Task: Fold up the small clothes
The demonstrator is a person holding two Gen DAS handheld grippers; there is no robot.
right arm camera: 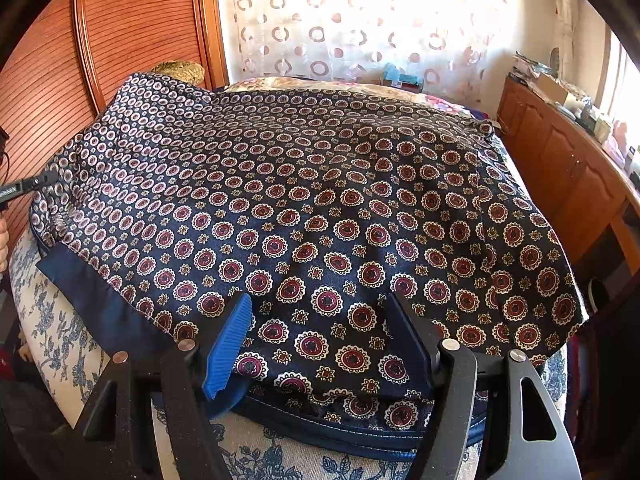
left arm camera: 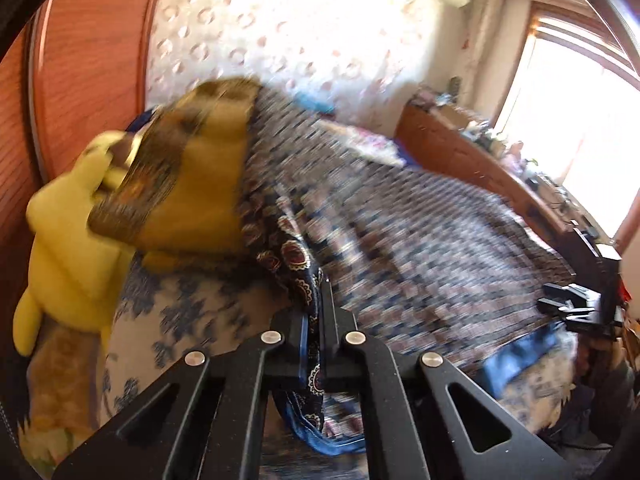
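Left wrist view, blurred by motion, has the left gripper (left arm camera: 318, 320) pressed together on a bunched fold of the patterned garment (left arm camera: 420, 240), the dark medallion cloth squeezed between its two black fingers and hanging down below them; from that pinch the cloth runs away across the bed (left arm camera: 180, 320), whose cover is white with blue flowers. Just left of the garment sits a yellow plush toy (left arm camera: 68, 248) with a mustard-coloured cushion (left arm camera: 200, 184) leaning over it; far to the garment's right, at the frame edge, part of the right gripper (left arm camera: 576, 308) shows.

Right wrist view is sharp; the garment (right arm camera: 312, 208) lies spread over the bed (right arm camera: 52, 320), navy with red and cream medallions, a plain blue hem (right arm camera: 100, 300) at its left corner; the right gripper (right arm camera: 320, 344) has its fingers spread wide, the blue-ribbed pad (right arm camera: 228, 348) and the black one resting on the garment's near edge with cloth between them but not squeezed. Behind the garment hangs a sheer curtain (right arm camera: 340, 28) with ring shapes; to its right stands a wooden cabinet (right arm camera: 568, 176).
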